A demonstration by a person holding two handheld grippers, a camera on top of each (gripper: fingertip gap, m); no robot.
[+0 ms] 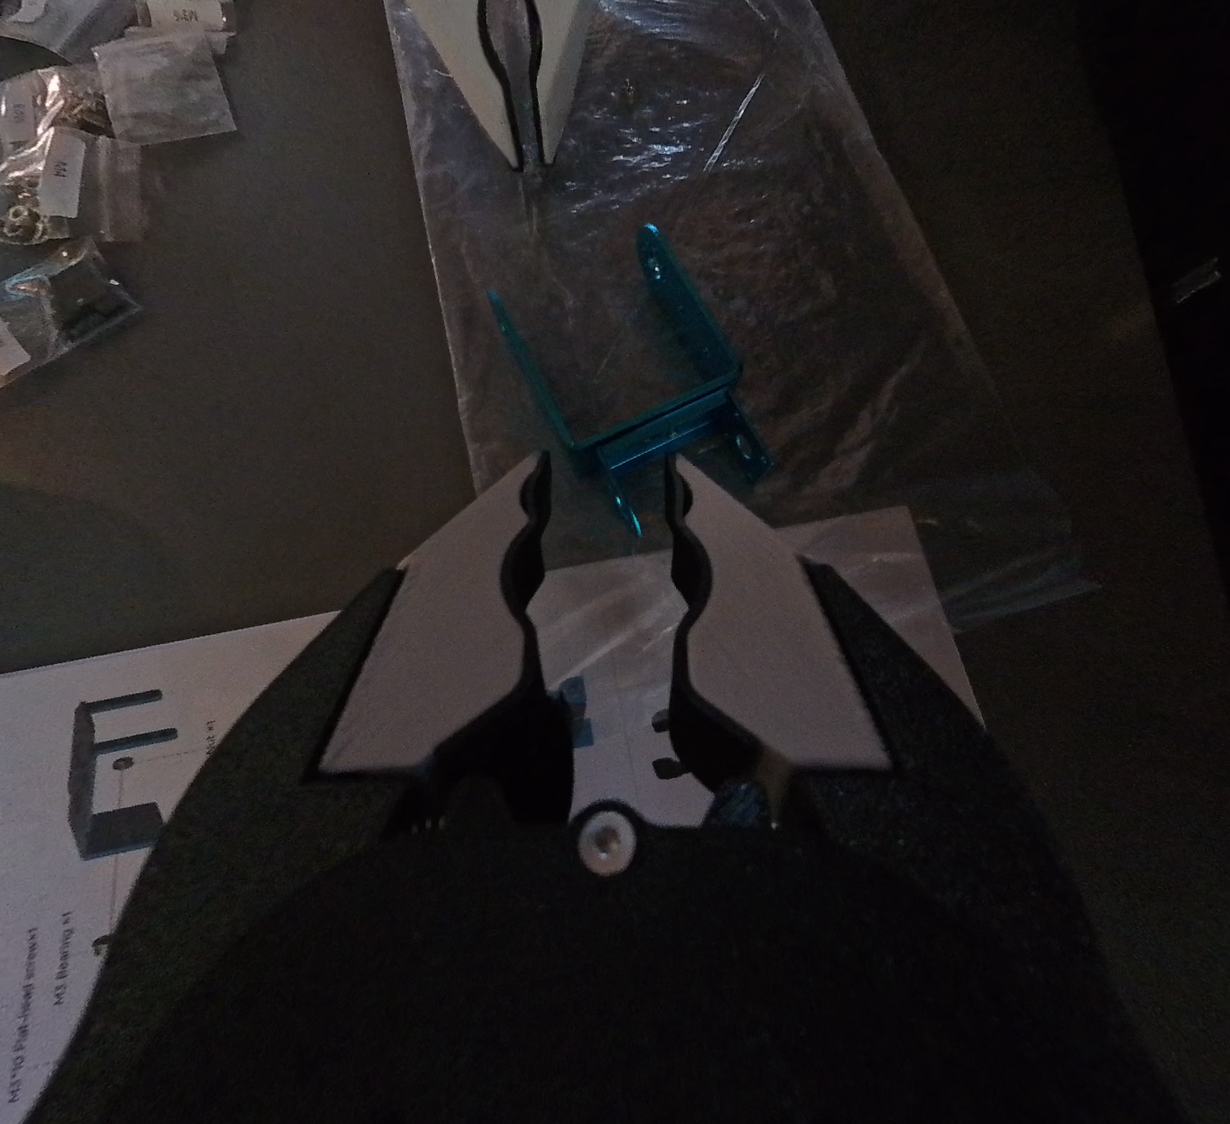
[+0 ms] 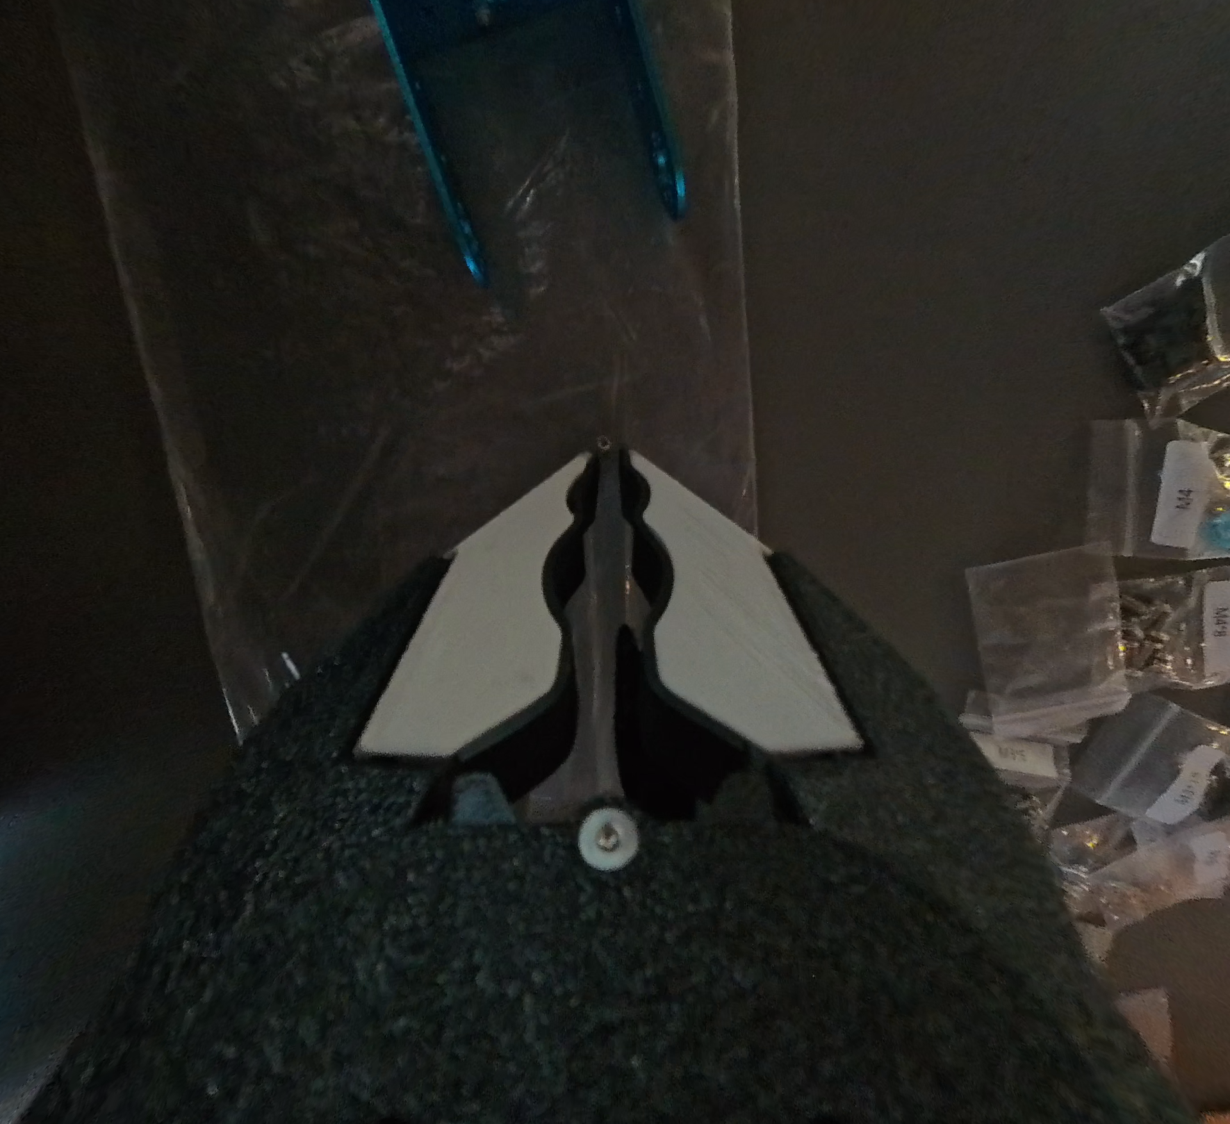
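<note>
A blue metal U-bracket assembly (image 1: 655,419) lies on a clear plastic bag (image 1: 799,193) on the dark table. My left gripper (image 1: 607,466) is open, with its fingertips just short of the bracket's near end, one of the bracket's short legs between them. My right gripper (image 2: 604,453) is shut on a slim dark tool (image 2: 599,593) whose tip pokes out past the fingertips. It points at the bracket (image 2: 526,27) from the far side, some way off. In the left wrist view the right gripper (image 1: 532,160) shows at the top, over the bag. A small screw (image 1: 625,88) lies beside it.
Several small zip bags of hardware (image 1: 100,93) are piled at the left of the table; they show at the right in the right wrist view (image 2: 1131,626). A printed instruction sheet (image 1: 66,826) lies under my left gripper. The scene is dim. The gap from one gripper's tips to the other's is roughly 12 cm.
</note>
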